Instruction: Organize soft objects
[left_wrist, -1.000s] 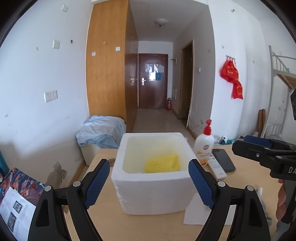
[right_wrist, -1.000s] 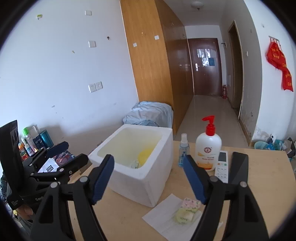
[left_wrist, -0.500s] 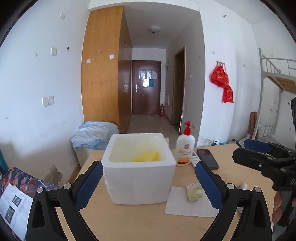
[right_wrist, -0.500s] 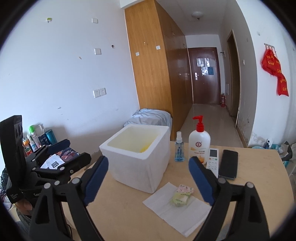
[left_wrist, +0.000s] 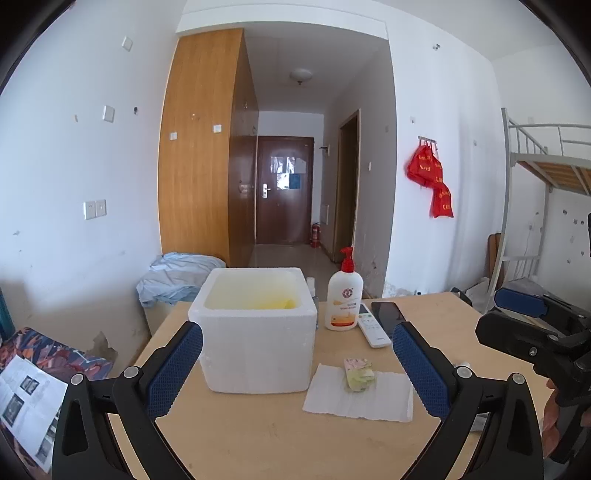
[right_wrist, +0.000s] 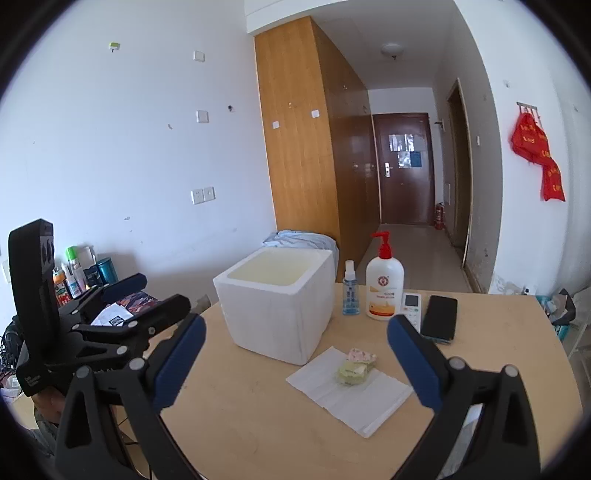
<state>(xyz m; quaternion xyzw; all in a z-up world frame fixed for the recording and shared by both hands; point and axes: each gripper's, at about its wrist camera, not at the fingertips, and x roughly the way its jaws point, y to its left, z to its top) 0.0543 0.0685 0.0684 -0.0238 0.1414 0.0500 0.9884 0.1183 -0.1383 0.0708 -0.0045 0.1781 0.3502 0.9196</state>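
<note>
Both grippers sit back from the bench (left_wrist: 258, 435), jaws wide w/ nothing between; both have just been opening.

Left gripper (left_wrist: 297, 363) faces the white foam box (left_wrist: 258, 350), a yellow soft item (left_wrist: 277, 303) just visible inside. Right gripper (right_wrist: 295, 356) frames the small soft packet (right_wrist: 356, 365) lying on a paper towel (right_wrist: 351, 391), just right of the box & apart from it. Packet's long axis can't tell. Right gripper looks nearer, so prob. its pick: straight ahead & down.

Behind: pump bottle (right_wrist: 384, 288), spray bottle (right_wrist: 349, 291), remote (right_wrist: 412, 306), phone (right_wrist: 439, 317), all well clear of the packet. Box wall is the closest obstacle.
</note>
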